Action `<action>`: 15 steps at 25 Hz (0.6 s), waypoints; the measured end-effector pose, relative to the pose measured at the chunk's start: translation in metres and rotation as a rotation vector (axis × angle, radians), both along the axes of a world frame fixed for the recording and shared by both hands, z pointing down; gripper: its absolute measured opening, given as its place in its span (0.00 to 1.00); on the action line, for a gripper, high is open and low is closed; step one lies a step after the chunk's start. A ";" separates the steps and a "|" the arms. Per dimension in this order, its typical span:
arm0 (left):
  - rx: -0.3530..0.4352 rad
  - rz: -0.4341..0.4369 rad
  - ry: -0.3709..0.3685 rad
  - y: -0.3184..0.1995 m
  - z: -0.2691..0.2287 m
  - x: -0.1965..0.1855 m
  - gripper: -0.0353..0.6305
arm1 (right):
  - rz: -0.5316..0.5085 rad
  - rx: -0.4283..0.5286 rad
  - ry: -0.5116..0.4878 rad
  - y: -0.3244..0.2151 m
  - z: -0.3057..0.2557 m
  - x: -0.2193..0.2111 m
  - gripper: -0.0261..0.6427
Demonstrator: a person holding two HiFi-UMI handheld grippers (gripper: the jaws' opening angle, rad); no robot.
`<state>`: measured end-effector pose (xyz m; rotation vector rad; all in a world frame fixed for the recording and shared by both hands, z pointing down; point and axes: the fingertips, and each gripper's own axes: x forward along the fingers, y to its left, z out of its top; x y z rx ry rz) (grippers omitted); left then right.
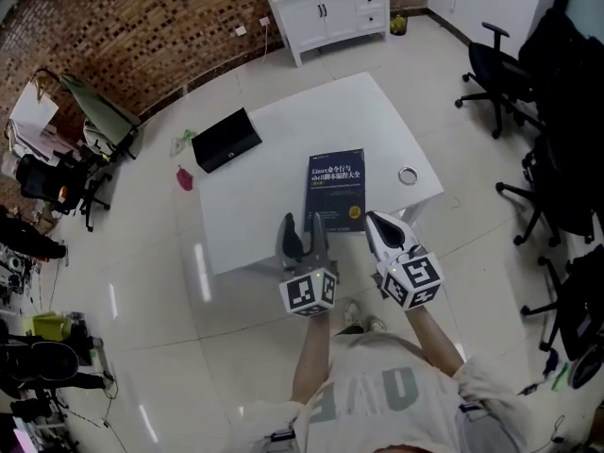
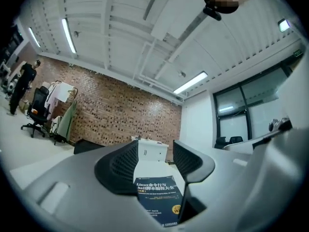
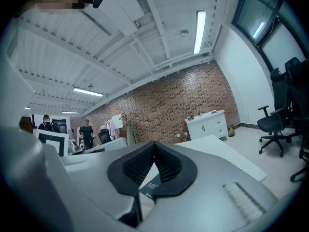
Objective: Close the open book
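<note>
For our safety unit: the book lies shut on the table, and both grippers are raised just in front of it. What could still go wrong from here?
1. The book lies close to the near edge of the table. A bump from either gripper might push it askew or off.
2. The left gripper is open and lined up with the book, so its fingers could catch the cover and flip it open.
3. The shut right gripper is near a small ring by the table's right edge, and a careless swing may knock it off.

right gripper [image 3: 154,146] sits level, jaws closed tip to tip, just a small triangular gap under the tips. in that gap, a dark corner of the book [image 3: 153,186] on the white table [image 3: 227,153]. far back, brick wall [image 3: 169,100] and white cabinet [image 3: 208,124]. office chair [image 3: 273,127] right, a person [image 3: 87,132] far left.
</note>
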<state>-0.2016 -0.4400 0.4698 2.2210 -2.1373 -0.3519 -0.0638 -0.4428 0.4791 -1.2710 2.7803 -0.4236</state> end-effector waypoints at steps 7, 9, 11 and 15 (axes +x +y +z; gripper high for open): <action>-0.047 -0.136 -0.046 0.032 0.000 -0.044 0.07 | -0.043 0.000 -0.023 0.011 -0.004 -0.027 0.04; -0.061 -0.150 -0.012 0.041 0.007 -0.053 0.07 | -0.058 -0.026 -0.018 0.018 0.004 -0.035 0.04; -0.071 -0.160 -0.010 0.051 0.011 -0.061 0.07 | -0.072 -0.049 -0.010 0.026 0.014 -0.044 0.04; -0.146 -0.188 0.040 0.061 0.036 -0.078 0.06 | -0.090 -0.092 0.036 0.039 0.031 -0.059 0.04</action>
